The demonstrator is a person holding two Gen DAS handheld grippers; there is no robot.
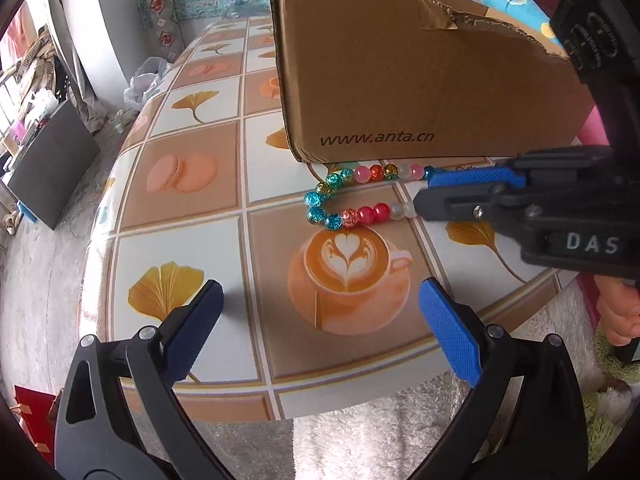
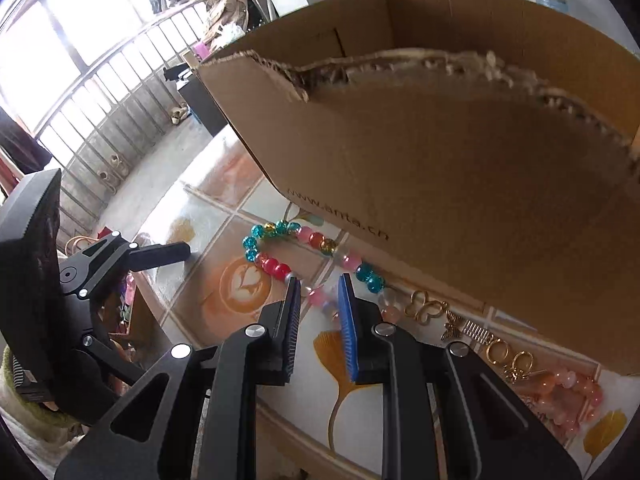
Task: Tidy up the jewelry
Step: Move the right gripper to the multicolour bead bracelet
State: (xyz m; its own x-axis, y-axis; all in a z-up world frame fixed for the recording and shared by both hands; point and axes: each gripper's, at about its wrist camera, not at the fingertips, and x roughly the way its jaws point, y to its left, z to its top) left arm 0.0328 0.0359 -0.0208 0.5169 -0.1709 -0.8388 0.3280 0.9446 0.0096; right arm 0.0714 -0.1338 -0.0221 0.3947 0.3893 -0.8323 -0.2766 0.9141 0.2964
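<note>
The cardboard box (image 1: 400,92) carries "www.anta.cn" printed in dark letters low on its side. The right gripper (image 1: 424,200) body shows white letters "DAS", cut off at the frame edge.

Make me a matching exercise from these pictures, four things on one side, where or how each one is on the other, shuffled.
Things:
1. bead bracelet
2. box
3. left gripper
4. gold butterfly charm

States:
A. jaws wide, nothing between them
B. between the right gripper's fingers
C. torn top edge, printed web address
D. on the table by the box's base, right of the bracelet

Pairs: 1-B, 2-C, 3-A, 4-D
</note>
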